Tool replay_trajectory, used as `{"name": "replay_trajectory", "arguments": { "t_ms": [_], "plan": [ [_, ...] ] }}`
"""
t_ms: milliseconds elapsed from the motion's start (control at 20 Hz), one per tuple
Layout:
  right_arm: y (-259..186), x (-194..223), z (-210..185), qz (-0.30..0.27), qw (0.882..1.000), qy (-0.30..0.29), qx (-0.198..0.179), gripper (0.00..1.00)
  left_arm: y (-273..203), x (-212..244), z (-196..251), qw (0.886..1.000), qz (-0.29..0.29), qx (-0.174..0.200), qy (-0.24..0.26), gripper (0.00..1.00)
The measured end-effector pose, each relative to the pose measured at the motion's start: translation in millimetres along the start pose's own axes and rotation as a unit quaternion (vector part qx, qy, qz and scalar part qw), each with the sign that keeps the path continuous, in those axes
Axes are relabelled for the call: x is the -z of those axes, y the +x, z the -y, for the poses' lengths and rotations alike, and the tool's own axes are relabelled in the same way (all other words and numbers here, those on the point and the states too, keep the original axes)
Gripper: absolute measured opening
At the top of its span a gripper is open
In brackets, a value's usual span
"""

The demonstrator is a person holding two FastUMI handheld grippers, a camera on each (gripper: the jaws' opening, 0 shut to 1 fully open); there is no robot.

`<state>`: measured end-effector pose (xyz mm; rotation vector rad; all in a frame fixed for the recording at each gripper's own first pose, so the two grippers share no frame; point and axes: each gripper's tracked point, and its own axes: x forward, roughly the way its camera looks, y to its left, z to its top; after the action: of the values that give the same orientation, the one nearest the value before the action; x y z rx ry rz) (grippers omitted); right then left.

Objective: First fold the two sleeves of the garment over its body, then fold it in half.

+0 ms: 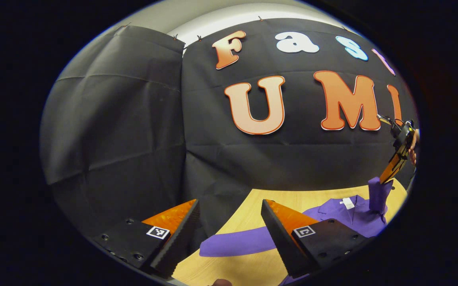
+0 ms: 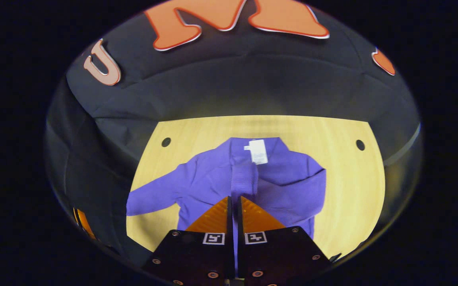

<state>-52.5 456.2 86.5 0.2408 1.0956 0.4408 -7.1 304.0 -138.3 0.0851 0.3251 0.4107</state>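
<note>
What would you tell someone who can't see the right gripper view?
The right gripper is shut on a purple sleeve, holding it over the body of a purple garment on a wooden table. The other sleeve lies spread out to the side.

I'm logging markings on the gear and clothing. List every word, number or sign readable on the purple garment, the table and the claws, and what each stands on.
White tag at the collar of the purple garment: print too small and blurred to read.
Square markers on the right claw: coded patterns, no words.
Square markers on the left claw: coded patterns, no words.
Wooden table: no text.
</note>
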Motion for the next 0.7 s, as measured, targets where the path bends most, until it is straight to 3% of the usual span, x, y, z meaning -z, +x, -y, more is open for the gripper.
{"name": "replay_trajectory", "arguments": {
  "t_ms": [200,350,400,550,700],
  "plan": [
    [18.7,-0.2,-32.2,-0.006,1.0,-0.008,-0.014,0.03,10.1,12.8,-19.2,1.0,-0.013,-0.01,-0.003,0.97],
    [18.1,0.5,-34.6,0.002,1.0,-0.012,-0.013,0.03,15.8,22.2,-25.8,1.0,-0.023,-0.009,-0.003,0.97],
    [15.1,-3.8,-31.3,0.013,1.0,-0.013,-0.007,0.03,20.9,25.9,-24.8,1.0,-0.028,-0.006,-0.004,1.0],
    [-12.5,-24.5,-25.6,0.078,0.997,-0.008,-0.012,0.08,42.7,39.5,-25.3,0.999,-0.05,0.0,0.002,0.97],
    [-57.1,-43.1,-14.9,0.154,0.988,0.007,-0.02,0.21,66.9,60.0,-19.7,0.996,-0.091,0.017,0.001,0.96]
  ]
}}
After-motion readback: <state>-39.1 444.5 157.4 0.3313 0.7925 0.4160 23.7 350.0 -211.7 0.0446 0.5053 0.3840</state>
